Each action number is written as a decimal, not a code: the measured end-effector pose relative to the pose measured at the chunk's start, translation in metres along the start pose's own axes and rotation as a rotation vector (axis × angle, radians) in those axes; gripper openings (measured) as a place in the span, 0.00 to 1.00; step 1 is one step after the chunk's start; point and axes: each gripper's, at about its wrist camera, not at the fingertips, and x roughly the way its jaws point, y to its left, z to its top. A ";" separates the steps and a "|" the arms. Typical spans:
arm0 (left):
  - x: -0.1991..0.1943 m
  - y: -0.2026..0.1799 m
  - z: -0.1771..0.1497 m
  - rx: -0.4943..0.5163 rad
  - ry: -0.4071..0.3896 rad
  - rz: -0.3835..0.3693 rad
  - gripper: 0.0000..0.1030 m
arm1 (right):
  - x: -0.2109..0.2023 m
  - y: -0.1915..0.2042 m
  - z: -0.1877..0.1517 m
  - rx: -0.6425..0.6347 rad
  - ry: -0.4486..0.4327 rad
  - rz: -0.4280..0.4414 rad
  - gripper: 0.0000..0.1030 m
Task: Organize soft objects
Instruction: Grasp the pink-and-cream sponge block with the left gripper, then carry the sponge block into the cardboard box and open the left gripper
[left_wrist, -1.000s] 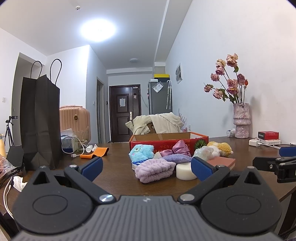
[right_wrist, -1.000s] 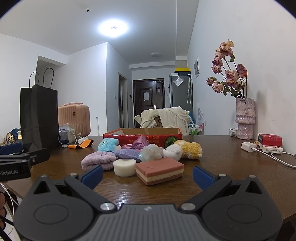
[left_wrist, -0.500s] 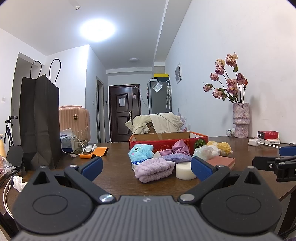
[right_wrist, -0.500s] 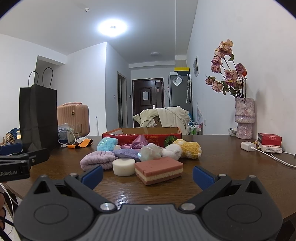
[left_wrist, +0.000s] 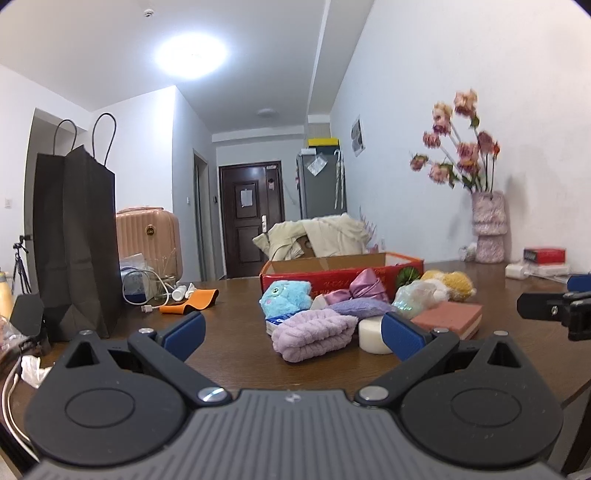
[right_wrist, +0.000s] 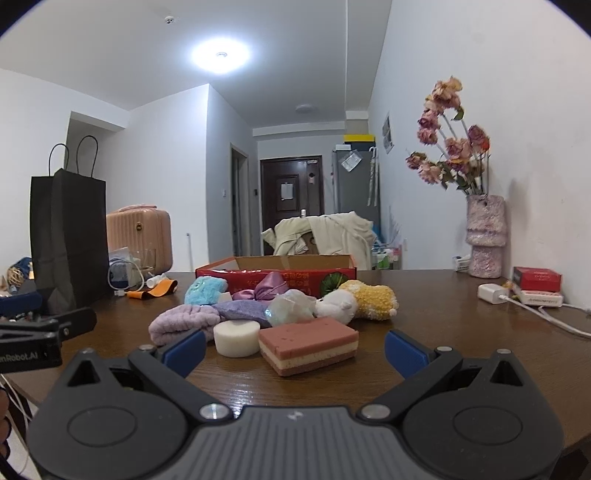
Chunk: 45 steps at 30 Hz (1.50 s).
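A heap of soft things lies on the wooden table in front of a red cardboard box (right_wrist: 275, 275): a purple towel roll (left_wrist: 314, 332), a white round sponge (right_wrist: 236, 338), a pink layered sponge (right_wrist: 308, 345), a blue plush (left_wrist: 284, 297), a pink satin bow (left_wrist: 364, 288), a pale crinkly bag (right_wrist: 291, 308) and a yellow-white plush (right_wrist: 365, 302). My left gripper (left_wrist: 293, 332) is open and empty, short of the towel roll. My right gripper (right_wrist: 295, 349) is open and empty, just short of the pink sponge.
A black paper bag (left_wrist: 74, 236) stands at the left with cables and an orange strap (left_wrist: 192, 301) beside it. A vase of flowers (right_wrist: 484, 236), a red box (right_wrist: 537, 278) and a white charger (right_wrist: 491, 293) sit at the right by the wall.
Both grippers have moved slightly forward toward the heap; the objects look a little nearer. Nothing on the table has moved.
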 end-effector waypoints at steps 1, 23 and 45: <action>0.006 -0.001 0.002 0.009 0.009 0.002 1.00 | 0.007 -0.002 0.002 0.005 0.012 -0.007 1.00; 0.146 -0.082 0.022 -0.302 0.435 -0.175 0.77 | 0.188 -0.092 0.052 -0.060 0.341 0.312 0.52; 0.148 -0.100 0.017 -0.395 0.494 -0.249 0.36 | 0.167 -0.120 0.024 0.177 0.433 0.430 0.30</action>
